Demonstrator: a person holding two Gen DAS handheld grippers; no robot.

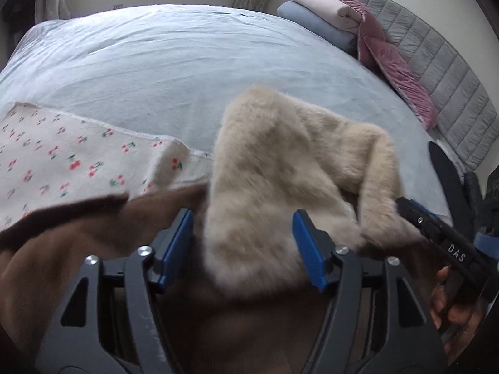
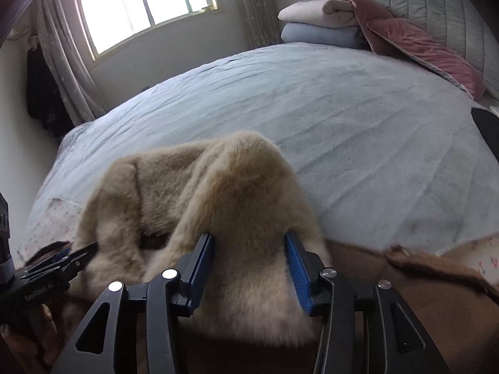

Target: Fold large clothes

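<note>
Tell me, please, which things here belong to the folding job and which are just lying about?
Job:
fur coat
left gripper, right gripper, each with coat fur between its fingers
bed, the folding surface

Lying about:
cherry cloth
brown garment
folded blankets
pink cushions

Bedroom. Bed [image 2: 343, 118] covered by a pale blue-grey spread, lightly creased. Grey quilted headboard [image 2: 436, 3] along the right side. Two ribbed pink cushions [image 2: 421, 46] lean against it; just beside them, a folded pink blanket [image 2: 315, 12] sits on a folded blue one [image 2: 318, 35]. Window [image 2: 143, 3] with white bars in the far wall, bright daylight, overexposed. Pale patterned curtains [image 2: 68, 62] hang on either side. Walls off-white. Dark clothing [image 2: 40, 93] hangs in the left corner.
</note>
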